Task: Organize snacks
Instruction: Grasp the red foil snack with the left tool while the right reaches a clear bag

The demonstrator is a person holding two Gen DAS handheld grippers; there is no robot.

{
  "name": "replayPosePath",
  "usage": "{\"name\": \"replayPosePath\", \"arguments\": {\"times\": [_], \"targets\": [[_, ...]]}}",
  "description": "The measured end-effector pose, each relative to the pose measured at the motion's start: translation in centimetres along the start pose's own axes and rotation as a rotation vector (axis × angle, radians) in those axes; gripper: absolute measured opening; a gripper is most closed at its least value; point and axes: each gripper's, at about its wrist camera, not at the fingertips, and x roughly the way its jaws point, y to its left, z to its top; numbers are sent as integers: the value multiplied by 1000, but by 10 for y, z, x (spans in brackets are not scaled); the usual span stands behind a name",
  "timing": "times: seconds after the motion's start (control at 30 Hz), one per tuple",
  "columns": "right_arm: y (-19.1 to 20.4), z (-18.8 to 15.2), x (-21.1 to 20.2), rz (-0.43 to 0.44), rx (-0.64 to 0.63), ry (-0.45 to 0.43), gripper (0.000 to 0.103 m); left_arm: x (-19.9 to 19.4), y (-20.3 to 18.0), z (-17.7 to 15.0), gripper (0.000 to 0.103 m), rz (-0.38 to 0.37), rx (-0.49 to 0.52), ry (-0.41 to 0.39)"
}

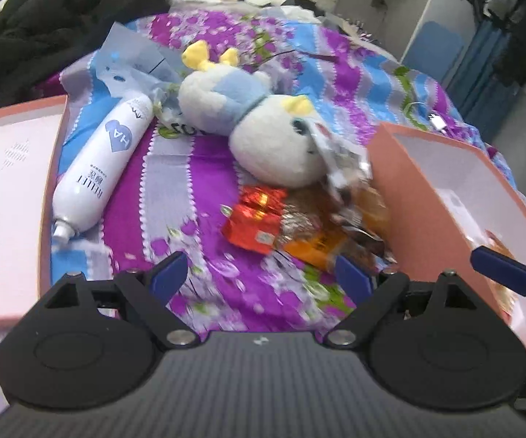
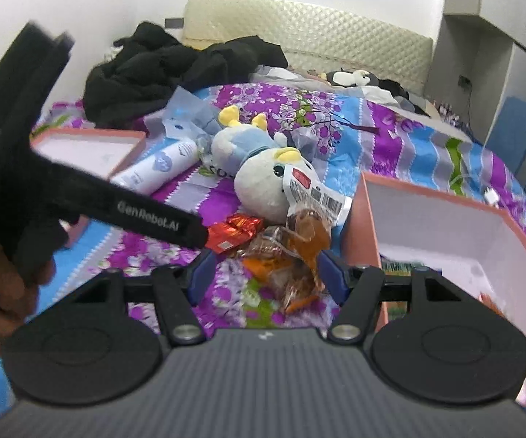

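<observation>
Snack pile [image 2: 281,252] dead ahead of right hand-held gripper [image 2: 266,273], jaws apart; left hand-held gripper [image 1: 263,277] apart too, farther; box [image 2: 445,226] right of frame.

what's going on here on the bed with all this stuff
A person holding two handheld grippers is sorting snacks on a bed. Both the left gripper and the right gripper have open jaws and hold nothing, near the snack pile between the plush toy and an open pink box.
</observation>
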Motion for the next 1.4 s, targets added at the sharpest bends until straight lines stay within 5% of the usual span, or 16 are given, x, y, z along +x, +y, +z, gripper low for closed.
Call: {"name": "replayPosePath", "arguments": {"times": [0.6, 0.67, 0.77, 0.87, 1.07, 1.4], "targets": [[7, -4, 118, -196, -215, 80, 61, 138, 14, 43, 88, -134, 37, 85], [7, -4, 124, -195, -227, 83, 51, 146, 13, 43, 83, -132, 42, 89], [8, -2, 128, -188, -234, 89, 49, 158, 12, 40, 75, -106, 41, 101], [10, -2, 125, -185, -235, 85, 46, 157, 7, 39, 59, -59, 73, 85], [9, 0, 109, -180, -229, 79, 42, 138, 12, 40, 58, -63, 42, 80], [16, 6, 48, -119, -187, 59, 40, 49, 11, 3, 58, -21, -30, 91]]}}
